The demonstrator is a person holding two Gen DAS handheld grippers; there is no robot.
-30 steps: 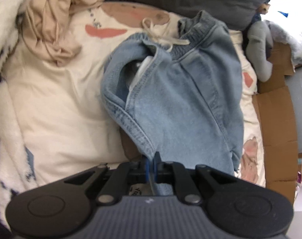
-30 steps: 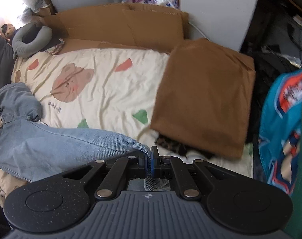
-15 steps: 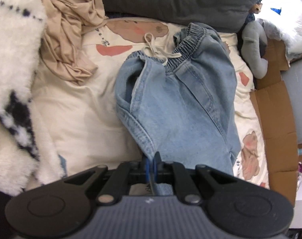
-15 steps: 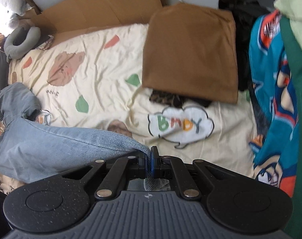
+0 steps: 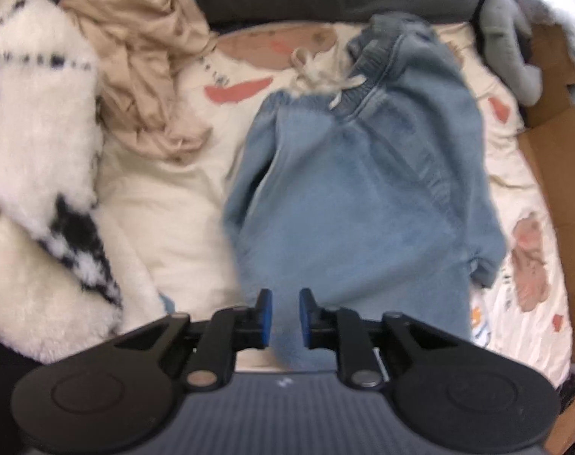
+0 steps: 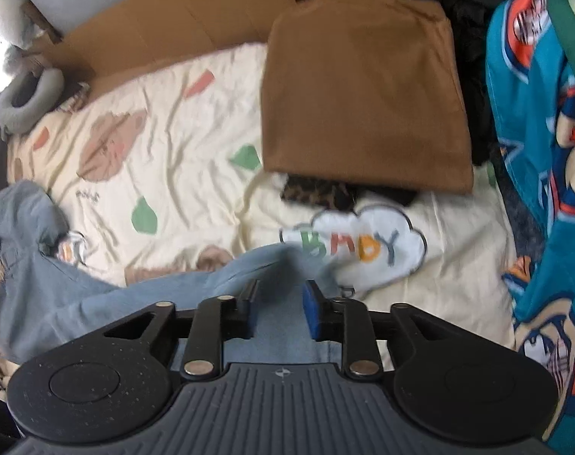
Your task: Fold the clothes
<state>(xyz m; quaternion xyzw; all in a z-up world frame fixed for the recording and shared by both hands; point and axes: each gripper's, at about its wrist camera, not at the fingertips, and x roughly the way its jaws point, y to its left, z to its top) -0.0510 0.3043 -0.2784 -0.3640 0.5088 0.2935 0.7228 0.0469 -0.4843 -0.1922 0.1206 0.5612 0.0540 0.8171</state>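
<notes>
Light blue denim trousers (image 5: pixel 359 197) with an elastic waist and a white drawstring (image 5: pixel 317 76) lie stretched out on the cream patterned bedsheet (image 5: pixel 162 204). The waist points away from me in the left wrist view. My left gripper (image 5: pixel 285 303) is open, its blue pads standing apart over the near hem of one leg. In the right wrist view the other trouser leg (image 6: pixel 97 295) runs in from the left. My right gripper (image 6: pixel 279 303) is open too, with the leg end lying loose between and under its fingers.
A crumpled beige garment (image 5: pixel 147 57) and a white fluffy blanket (image 5: pixel 33 151) lie left of the trousers. A folded brown garment (image 6: pixel 363 102) rests at the far right of the bed, cardboard (image 6: pixel 181 26) behind it. A grey neck pillow (image 6: pixel 25 98) sits by the edge. Teal printed clothing (image 6: pixel 545 189) hangs at the right.
Both grippers were shut on the trouser leg ends and have now opened, letting the denim go. The trousers now lie flatter and more spread on the bed.
</notes>
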